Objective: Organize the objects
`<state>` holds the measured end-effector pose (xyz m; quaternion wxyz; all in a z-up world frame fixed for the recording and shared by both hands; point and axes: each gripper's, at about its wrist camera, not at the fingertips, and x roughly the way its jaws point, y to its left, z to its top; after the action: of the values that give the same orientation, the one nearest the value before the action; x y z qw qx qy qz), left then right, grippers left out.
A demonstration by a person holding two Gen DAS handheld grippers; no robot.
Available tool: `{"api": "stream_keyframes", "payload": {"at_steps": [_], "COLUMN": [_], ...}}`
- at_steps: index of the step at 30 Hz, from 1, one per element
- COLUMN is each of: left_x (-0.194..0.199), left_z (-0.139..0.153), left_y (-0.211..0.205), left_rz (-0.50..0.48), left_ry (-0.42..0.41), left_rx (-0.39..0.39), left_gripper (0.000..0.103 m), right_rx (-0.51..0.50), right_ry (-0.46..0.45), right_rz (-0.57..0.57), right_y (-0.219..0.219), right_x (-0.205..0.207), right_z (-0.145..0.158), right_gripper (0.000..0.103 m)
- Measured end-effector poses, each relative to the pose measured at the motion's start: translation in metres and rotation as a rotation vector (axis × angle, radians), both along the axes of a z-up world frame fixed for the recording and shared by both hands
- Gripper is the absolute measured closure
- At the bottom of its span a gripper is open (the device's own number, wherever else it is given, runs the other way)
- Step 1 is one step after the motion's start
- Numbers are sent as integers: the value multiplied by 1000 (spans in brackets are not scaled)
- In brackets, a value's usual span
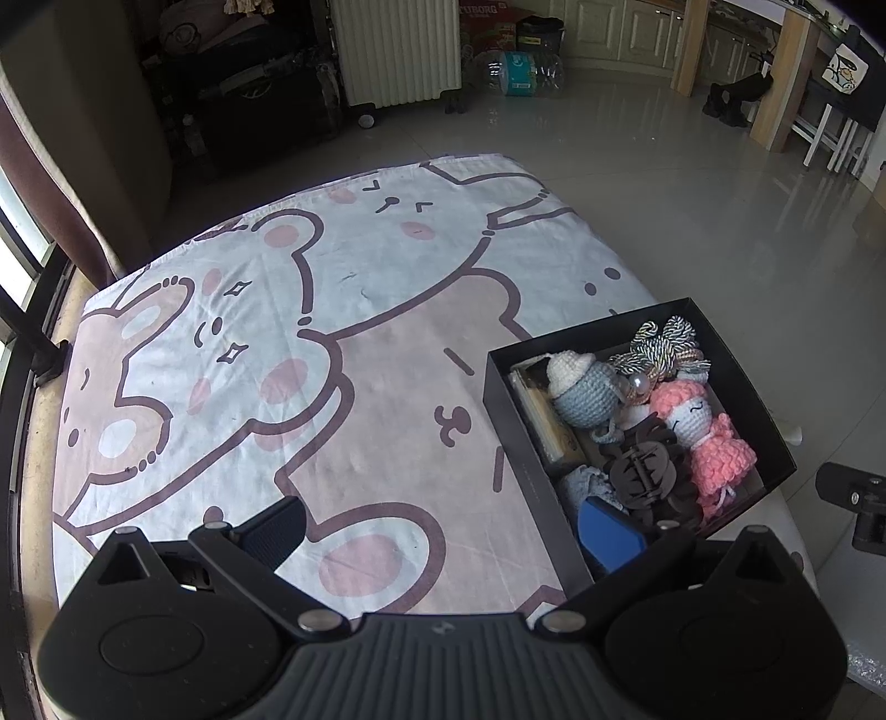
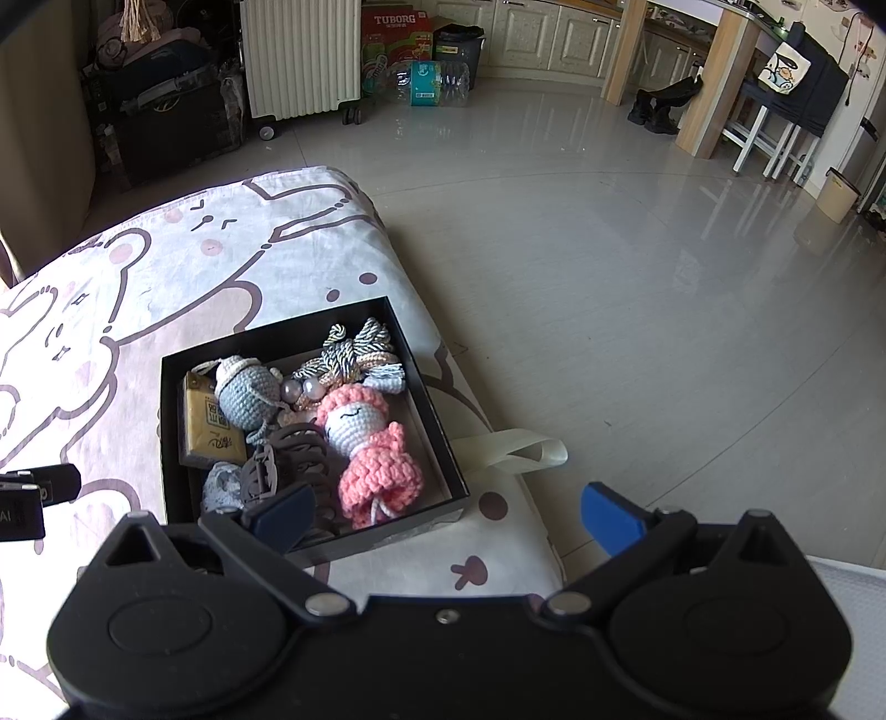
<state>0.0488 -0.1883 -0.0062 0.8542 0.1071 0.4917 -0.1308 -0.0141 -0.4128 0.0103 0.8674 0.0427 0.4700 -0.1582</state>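
A black box (image 1: 501, 407) (image 2: 173, 443) sits at the right edge of a cartoon-print cloth (image 1: 249, 343) (image 2: 83, 332). It holds a pink crochet doll (image 1: 714, 443) (image 2: 371, 443), a grey-blue crochet doll (image 1: 584, 393) (image 2: 246, 396), a dark hair claw (image 1: 645, 471) (image 2: 293, 454), a striped cord tassel (image 1: 662, 343) (image 2: 354, 346) and a yellow packet (image 1: 545, 421) (image 2: 207, 429). My left gripper (image 1: 443, 531) is open, low over the cloth, its right finger at the box's near corner. My right gripper (image 2: 446, 512) is open near the box's front right corner. Both hold nothing.
The cloth-covered surface ends just right of the box, with a shiny tiled floor (image 2: 637, 266) beyond. A white strap (image 2: 520, 451) hangs off that edge. A white radiator (image 1: 396, 50) (image 2: 299, 55), dark bags (image 2: 160, 99), water bottles (image 2: 432, 83) and wooden posts (image 2: 714, 77) stand far back.
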Motion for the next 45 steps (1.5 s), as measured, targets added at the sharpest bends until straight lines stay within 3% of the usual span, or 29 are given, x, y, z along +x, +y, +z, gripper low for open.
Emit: {"api": "stream_keyframes", "payload": {"at_steps": [45], "left_x": [-1], "left_z": [-4], "left_y": [-1], "left_rz": [-3], "left_ry": [14], "left_rx": [-6], "left_gripper": [0], "right_rx": [3], "right_ry": [7], "right_rz": [-4], "right_y": [0], "right_x": [-1], "right_z": [-3], "right_gripper": [0]}}
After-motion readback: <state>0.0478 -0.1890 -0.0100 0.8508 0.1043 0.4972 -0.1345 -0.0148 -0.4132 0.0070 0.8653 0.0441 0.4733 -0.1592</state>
